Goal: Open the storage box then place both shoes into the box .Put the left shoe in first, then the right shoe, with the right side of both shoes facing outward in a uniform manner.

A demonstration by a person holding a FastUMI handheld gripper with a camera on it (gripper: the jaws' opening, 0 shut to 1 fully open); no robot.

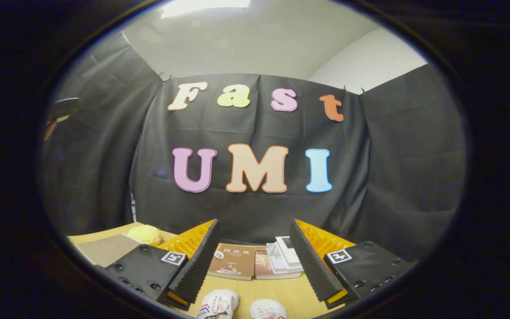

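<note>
Gripper view: we are holding the tool [252, 248] open above two shoes [241, 308]; opening the box likely comes first, needing a turn to find it.

Wooden table [281, 292] bears 2 shoes [219, 305], books [233, 261], a yellow bun [144, 234].

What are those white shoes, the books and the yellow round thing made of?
The two white shoes near the open gripper look like soft fabric or leather, with matte tops. The books on the wooden table, lying beyond and between the fingers, look like paper with smooth printed covers. The pale yellow round thing looks soft, maybe foam or plush; too small to be sure.
</note>
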